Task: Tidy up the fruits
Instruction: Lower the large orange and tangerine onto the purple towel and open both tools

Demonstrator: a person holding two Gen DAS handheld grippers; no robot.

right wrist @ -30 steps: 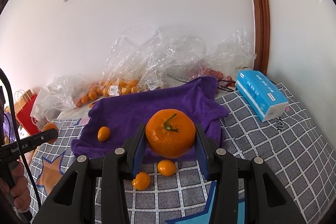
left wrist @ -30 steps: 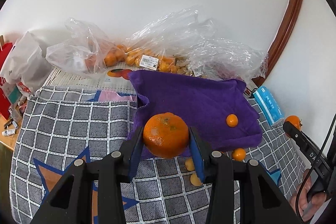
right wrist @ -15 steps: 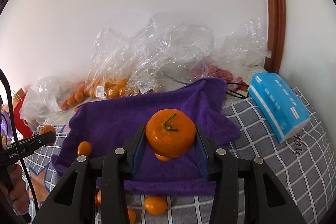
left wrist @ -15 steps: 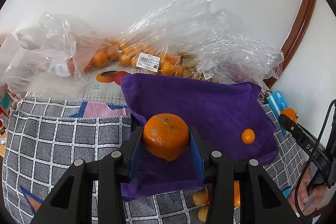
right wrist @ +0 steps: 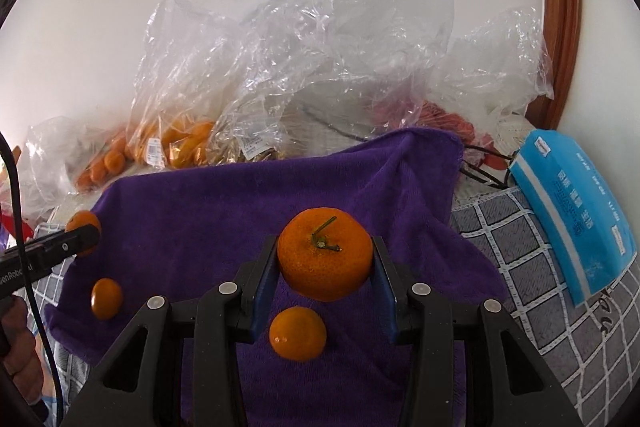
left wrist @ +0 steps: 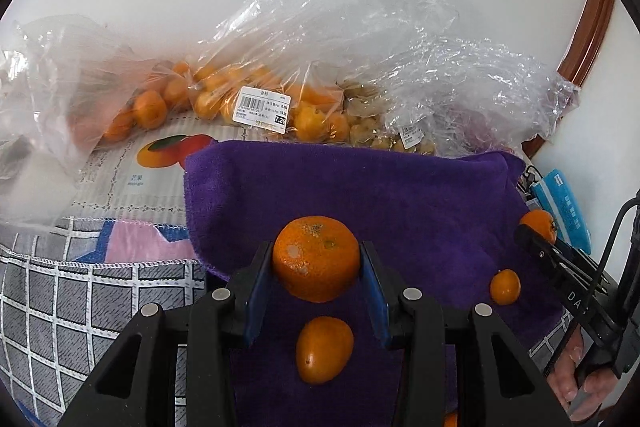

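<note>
My left gripper [left wrist: 316, 277] is shut on a mandarin [left wrist: 316, 257] with pale spots, held above a purple towel [left wrist: 360, 195]. A small kumquat [left wrist: 324, 349] lies on the towel just under it, and another kumquat [left wrist: 505, 286] rests further right. My right gripper [right wrist: 325, 271] is shut on a second mandarin [right wrist: 325, 253], stem up, also over the purple towel [right wrist: 224, 211]. Below it lies a kumquat [right wrist: 298, 333], with one more kumquat [right wrist: 106, 298] at the left. Each gripper shows at the edge of the other's view, holding its fruit.
Clear plastic bags [left wrist: 248, 99] of oranges and other fruit are piled against the white wall behind the towel. A blue tissue pack [right wrist: 576, 227] lies at the right on the checked grey cloth [right wrist: 540, 307]. A wooden door frame [right wrist: 560, 7] rises at the right.
Both grippers have moved forward and down over the purple towel, still holding their mandarins. The towel and bags now look larger, and kumquats have come in under the jaws.
</note>
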